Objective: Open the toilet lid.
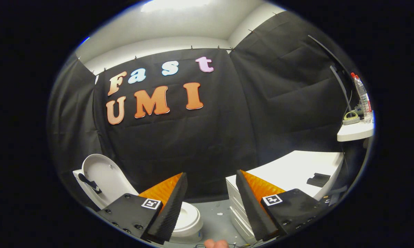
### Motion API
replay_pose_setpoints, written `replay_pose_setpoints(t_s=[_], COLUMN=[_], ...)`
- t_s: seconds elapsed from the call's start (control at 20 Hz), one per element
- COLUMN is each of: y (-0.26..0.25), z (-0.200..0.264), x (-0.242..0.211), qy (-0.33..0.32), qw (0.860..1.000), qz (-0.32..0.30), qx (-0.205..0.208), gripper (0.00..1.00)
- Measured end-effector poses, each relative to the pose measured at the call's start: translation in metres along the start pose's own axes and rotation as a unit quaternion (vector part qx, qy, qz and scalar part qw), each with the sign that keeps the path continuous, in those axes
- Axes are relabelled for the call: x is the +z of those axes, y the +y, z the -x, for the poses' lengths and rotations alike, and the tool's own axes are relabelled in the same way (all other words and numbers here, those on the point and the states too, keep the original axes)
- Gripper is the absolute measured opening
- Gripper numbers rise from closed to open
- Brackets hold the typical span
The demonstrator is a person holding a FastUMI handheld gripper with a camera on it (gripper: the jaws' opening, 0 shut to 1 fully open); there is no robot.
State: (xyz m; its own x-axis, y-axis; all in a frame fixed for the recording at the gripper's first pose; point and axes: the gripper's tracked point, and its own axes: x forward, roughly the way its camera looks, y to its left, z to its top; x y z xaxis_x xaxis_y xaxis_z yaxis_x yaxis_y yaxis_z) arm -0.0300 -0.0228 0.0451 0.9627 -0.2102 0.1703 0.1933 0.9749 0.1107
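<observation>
— Gripper view first: where is the toilet lid (101, 174)?

— Already raised. It leans back, tilted, against the white tank (81, 181) behind it, low down and beyond the left finger. A dark strap or handle (89, 183) lies across its inner face. Below it the white seat and bowl (189, 217) sit on the floor, partly hidden behind the left finger's tip.

— And the gripper (210, 206)?

— Spread wide, nothing between the fingers (167, 210). Both are black wedges with orange ribbed backing, each carrying a small square marker. Neither touches the toilet or anything else.

— What surface is under it all?

— A grey floor (217, 220), seen in the gap between the fingers, with a few pale specks on it. A fingertip (216, 244) of the person shows at the very bottom, with thin cables beside it.

— Edges to mind?

— Beyond the right finger stands a white cabinet (296, 168) with drawer fronts; its corner sits near the bowl, with a strip of floor between them. A flat black object (317, 179) lies on its top. Further right, higher, a small white shelf (355, 132) holds a clear bottle (362, 98) with a red cap and a greenish tape-like item (351, 118).

— Open room?

— Ahead, between toilet and cabinet, the floor runs to the black cloth wall (210, 137), with white ceiling (179, 20) above.
</observation>
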Motion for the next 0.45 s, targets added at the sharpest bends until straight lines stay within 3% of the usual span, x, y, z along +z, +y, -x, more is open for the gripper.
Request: replay_pose_setpoints(t_s=[0.25, 0.45], y=[-0.006, 0.003], z=[-0.008, -0.015], x=[0.015, -0.009], qy=[-0.039, -0.010], qw=[0.999, 1.000], qz=[-0.009, -0.018], qx=[-0.016, -0.002], gripper=[0.91, 0.91])
